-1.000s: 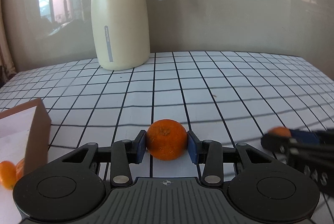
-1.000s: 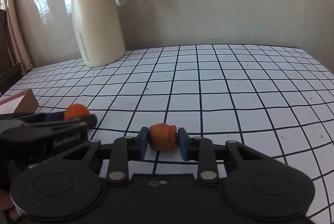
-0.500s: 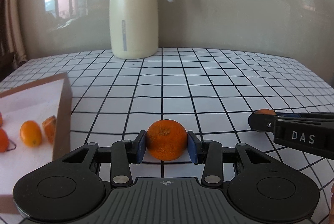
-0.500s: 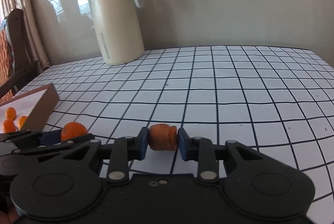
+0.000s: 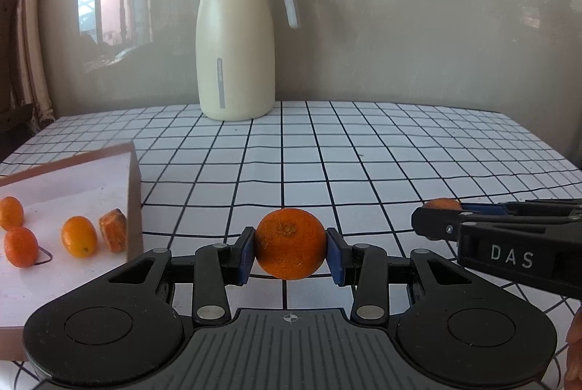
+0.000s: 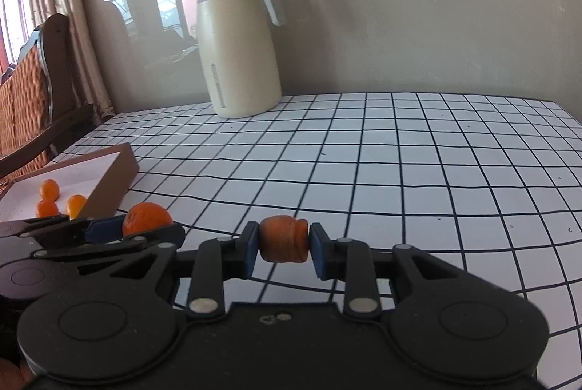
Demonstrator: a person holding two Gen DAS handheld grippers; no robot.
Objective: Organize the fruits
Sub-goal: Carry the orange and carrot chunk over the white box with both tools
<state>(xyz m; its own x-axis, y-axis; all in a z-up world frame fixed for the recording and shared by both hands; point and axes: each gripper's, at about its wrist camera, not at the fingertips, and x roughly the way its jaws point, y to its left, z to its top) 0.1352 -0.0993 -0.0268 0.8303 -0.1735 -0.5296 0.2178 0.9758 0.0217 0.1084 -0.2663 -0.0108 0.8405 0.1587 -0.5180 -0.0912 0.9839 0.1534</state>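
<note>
My left gripper is shut on a round orange mandarin, held above the checked tablecloth. A dark orange wrinkled fruit piece sits squeezed between the blue pads of my right gripper, which is shut on it. In the right wrist view the left gripper with its mandarin shows at the lower left. From the left wrist, the right gripper reaches in from the right. A shallow brown box with a white floor lies at the left and holds several small orange fruits.
A tall cream thermos jug with a grey lid stands at the back of the table by the wall. A wooden wicker chair and a curtain are beyond the table's left edge. The checked tablecloth stretches to the right.
Both grippers have swung to the left with their fruits still held. The box with its fruits has come into fuller view at the left, and the jug has shifted right in both views.
</note>
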